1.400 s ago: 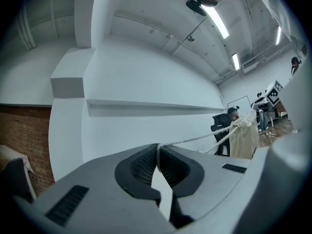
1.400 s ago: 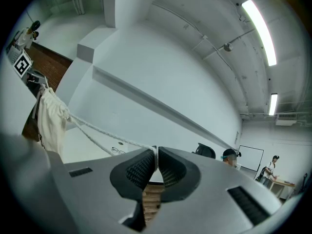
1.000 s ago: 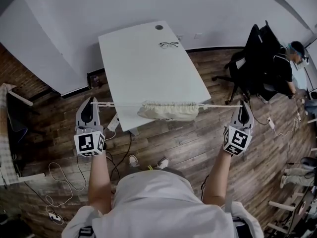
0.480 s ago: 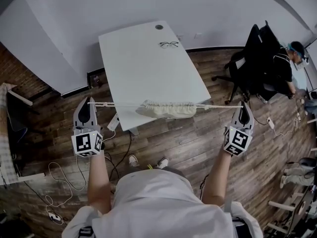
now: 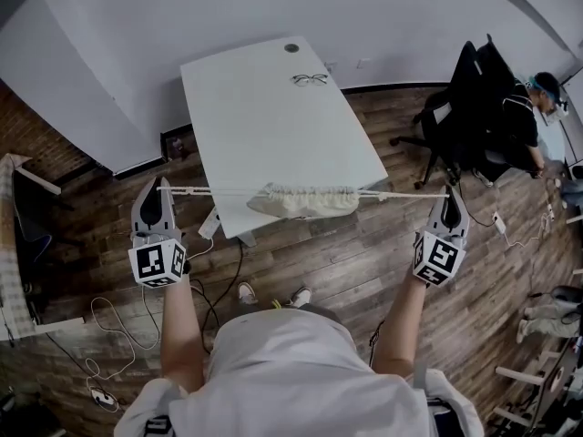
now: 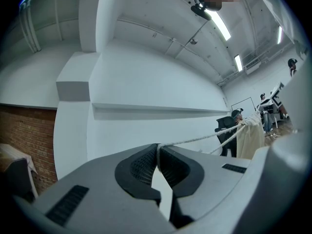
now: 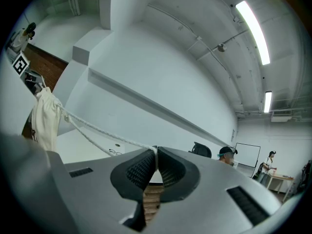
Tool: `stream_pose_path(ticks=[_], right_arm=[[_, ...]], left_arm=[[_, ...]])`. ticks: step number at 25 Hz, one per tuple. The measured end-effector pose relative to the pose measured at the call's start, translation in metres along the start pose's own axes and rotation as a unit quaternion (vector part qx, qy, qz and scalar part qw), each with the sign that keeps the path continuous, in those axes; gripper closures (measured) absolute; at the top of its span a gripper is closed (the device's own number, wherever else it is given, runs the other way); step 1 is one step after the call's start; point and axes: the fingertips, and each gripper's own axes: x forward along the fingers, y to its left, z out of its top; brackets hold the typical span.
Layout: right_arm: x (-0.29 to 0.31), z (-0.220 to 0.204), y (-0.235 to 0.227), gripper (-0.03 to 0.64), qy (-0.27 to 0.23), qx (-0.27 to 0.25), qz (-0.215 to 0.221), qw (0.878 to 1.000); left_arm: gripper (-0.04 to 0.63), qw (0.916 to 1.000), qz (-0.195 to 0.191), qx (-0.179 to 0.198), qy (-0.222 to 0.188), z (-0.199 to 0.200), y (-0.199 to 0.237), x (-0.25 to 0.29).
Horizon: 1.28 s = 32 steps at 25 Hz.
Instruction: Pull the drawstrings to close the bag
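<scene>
- Left gripper (image 5: 159,191) is clamped tight on the left drawstring (image 5: 214,191), with the cord's end nipped between its pads.
- Right gripper (image 5: 448,195) pinches the right drawstring (image 5: 401,195) the same way.
- The cloth bag (image 5: 303,201) hangs between my grippers on the taut cords, over the near edge of the white table (image 5: 264,107). Its mouth is gathered into ruffles.
- I judge the bag light and soft: it will sag and sway rather than resist.
- The thin woven cord could slide through the pads, so I'd grip it squarely near the ends and pull level, straight apart.
</scene>
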Motion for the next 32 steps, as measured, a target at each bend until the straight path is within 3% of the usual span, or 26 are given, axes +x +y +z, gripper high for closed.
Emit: stream_pose_path(ticks=[32], right_arm=[[-0.035, -0.017, -0.029, 0.580, -0.002, 0.021, -0.023, 0.999]], left_arm=[[0.580, 0.9999, 0.001, -0.015, -0.003, 0.010, -0.005, -0.020]])
